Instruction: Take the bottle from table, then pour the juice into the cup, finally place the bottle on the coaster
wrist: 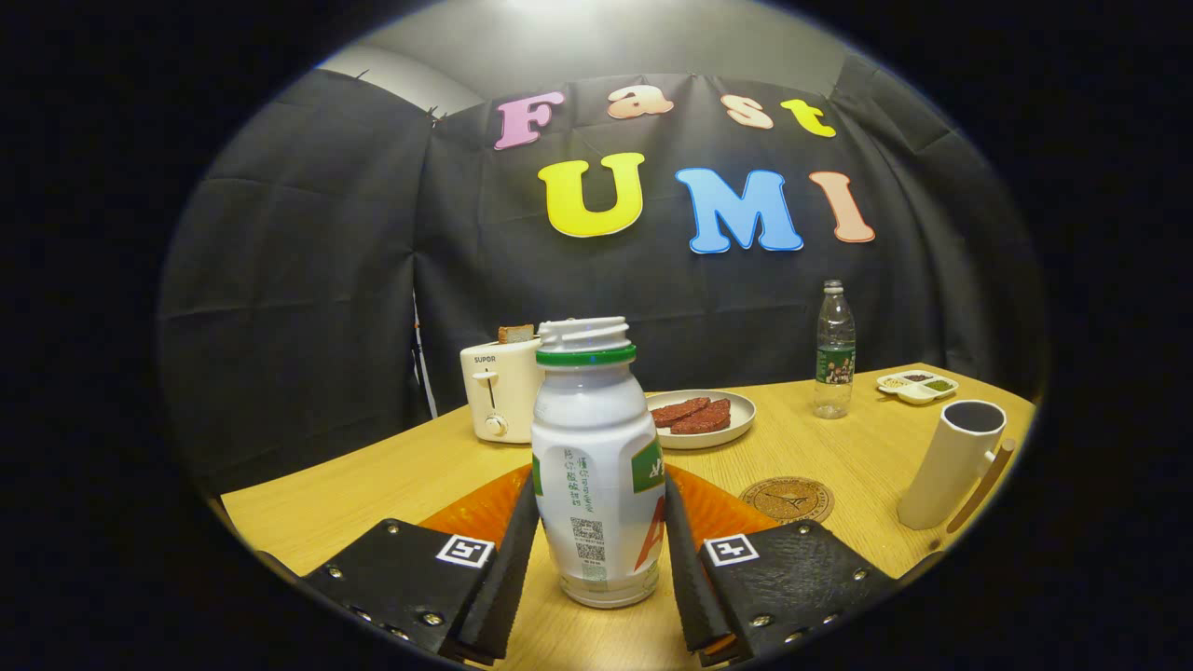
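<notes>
A white juice bottle (596,475) with a green neck ring and no cap stands upright between my two fingers. My gripper (598,522) is shut on the bottle, with both black pads (515,559) pressing its sides. I cannot tell whether its base rests on the wooden table (373,485). A round brown coaster (788,500) lies just beyond the right finger. Further right of the coaster stands a tall white cup (951,461) with a wooden handle and a dark inside.
An orange mat (485,511) lies behind the bottle. Beyond it stand a white toaster (499,387) with bread in it, a plate (736,424) of red-brown slices, a clear water bottle (834,349) and a small condiment dish (918,385).
</notes>
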Demonstrator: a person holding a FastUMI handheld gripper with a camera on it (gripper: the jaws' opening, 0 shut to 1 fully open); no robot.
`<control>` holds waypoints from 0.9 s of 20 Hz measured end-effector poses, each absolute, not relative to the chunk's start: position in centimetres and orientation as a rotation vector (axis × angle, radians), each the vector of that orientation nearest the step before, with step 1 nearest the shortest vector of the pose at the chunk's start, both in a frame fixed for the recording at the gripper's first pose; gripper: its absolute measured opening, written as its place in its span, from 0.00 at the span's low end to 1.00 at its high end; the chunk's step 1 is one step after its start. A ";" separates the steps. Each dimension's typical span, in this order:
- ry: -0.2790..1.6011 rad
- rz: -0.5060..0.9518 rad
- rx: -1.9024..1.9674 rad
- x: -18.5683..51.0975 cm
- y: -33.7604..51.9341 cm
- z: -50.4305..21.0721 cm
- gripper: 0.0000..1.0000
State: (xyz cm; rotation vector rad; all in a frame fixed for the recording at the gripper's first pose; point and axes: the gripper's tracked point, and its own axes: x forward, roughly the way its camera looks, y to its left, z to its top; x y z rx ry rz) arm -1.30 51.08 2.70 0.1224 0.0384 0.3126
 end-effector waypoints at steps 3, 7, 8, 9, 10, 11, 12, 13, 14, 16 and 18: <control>0.033 0.323 0.207 -1.7 50.4 3.3 0.67; -0.004 0.341 0.345 -2.1 48.9 5.2 0.67; -0.012 0.347 0.383 -2.1 48.5 5.8 0.67; -0.022 0.350 0.419 -2.2 48.1 6.2 0.67; -0.032 0.350 0.454 -2.2 47.5 6.7 0.67; -0.040 0.350 0.489 -2.1 46.9 7.0 0.67; -0.046 0.349 0.522 -2.1 46.3 7.4 0.67; -0.052 0.347 0.555 -2.1 45.8 7.6 0.67; -0.057 0.346 0.589 -2.0 45.2 7.9 0.67; -0.070 0.350 0.665 -1.9 44.1 8.5 0.67; -0.080 0.352 0.741 -1.7 43.0 8.8 0.67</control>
